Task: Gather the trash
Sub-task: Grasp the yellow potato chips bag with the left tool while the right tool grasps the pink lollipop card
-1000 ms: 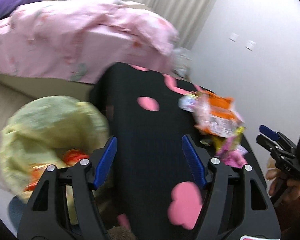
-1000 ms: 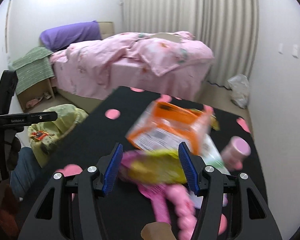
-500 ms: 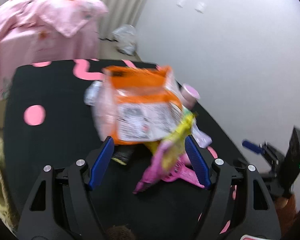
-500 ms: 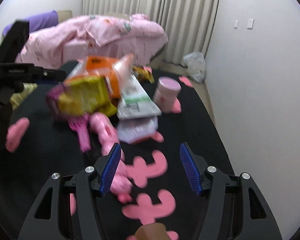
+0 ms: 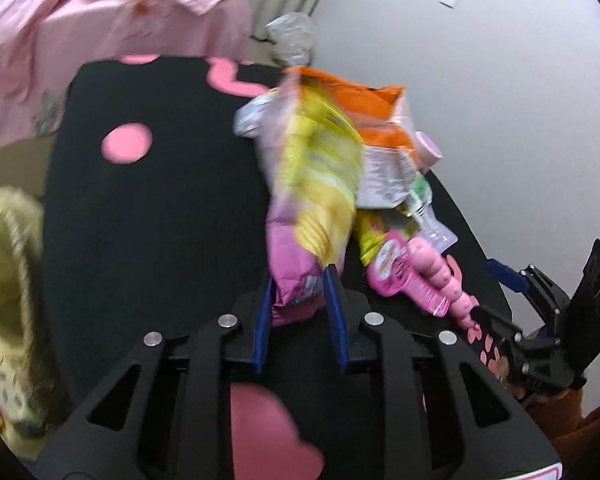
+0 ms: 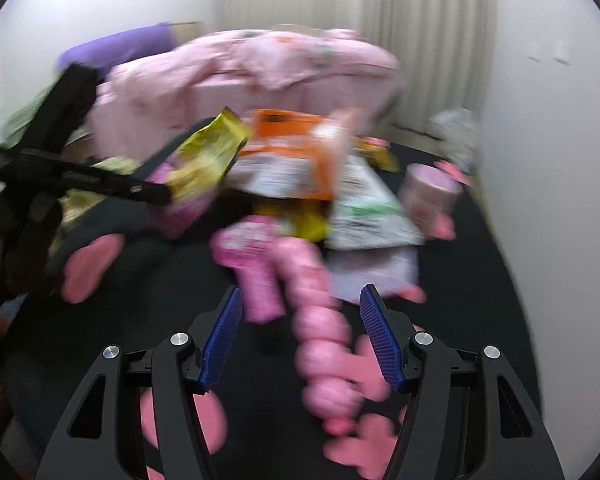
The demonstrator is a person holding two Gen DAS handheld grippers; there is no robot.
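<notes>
- On the black table (image 5: pixel 160 208) with pink blobs: crinkly yellow-and-pink snack bag (image 5: pixel 316 200), pink end between closing left tool (image 5: pixel 298 300) pads.
- Right tool (image 6: pixel 300 336) wide apart, empty, over lumpy pink toy (image 6: pixel 320 344).

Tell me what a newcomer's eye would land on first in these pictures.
The yellow and pink snack bag stands out first: it sits between the fingers of the left claw, whose jaws are closing on it. Behind it, a heap of wrappers topped by an orange packet lies on the black cloth with pink shapes. The right claw is open over a pink toy.
</notes>
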